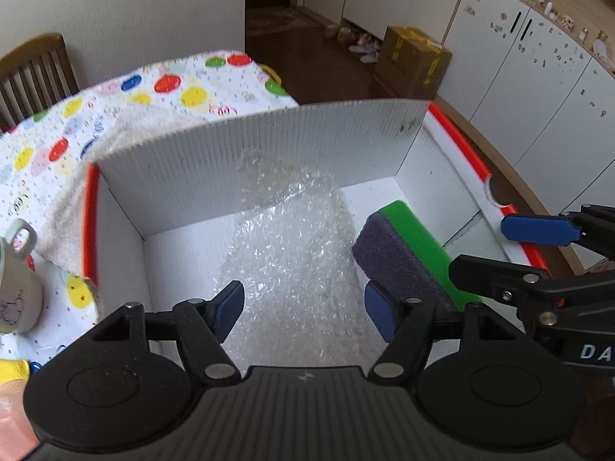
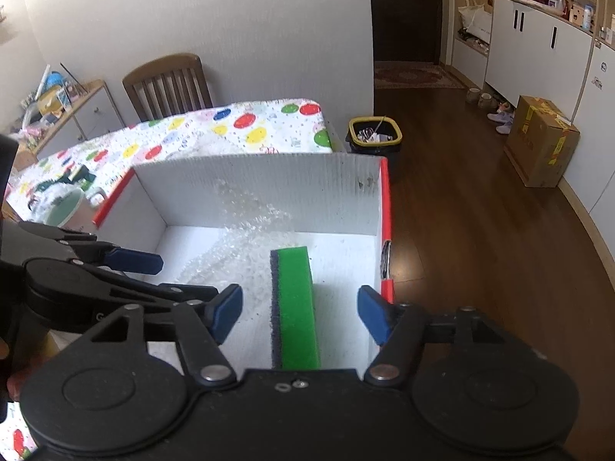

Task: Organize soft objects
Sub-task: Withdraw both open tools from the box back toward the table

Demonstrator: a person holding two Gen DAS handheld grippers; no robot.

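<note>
A white corrugated box (image 1: 246,161) with red rim edges (image 2: 261,188) stands on the dotted tablecloth. A sheet of clear bubble wrap (image 1: 292,253) lies on its floor and climbs the far wall; the bubble wrap (image 2: 234,246) shows left of the sponge in the right wrist view. A green sponge with a dark scouring side (image 1: 407,246) rests in the box's right part, the same sponge (image 2: 296,307) standing on edge. My left gripper (image 1: 305,309) hovers open above the bubble wrap, nothing between its pads. My right gripper (image 2: 300,315) is open over the sponge, pads clear of it.
A fluffy cream towel (image 1: 115,146) lies against the box's left outer side. A mug (image 1: 15,288) stands left of the box, also the mug (image 2: 73,207) in the right wrist view. A wooden chair (image 2: 169,84), a bin (image 2: 374,134) and a cardboard carton (image 2: 542,142) stand beyond.
</note>
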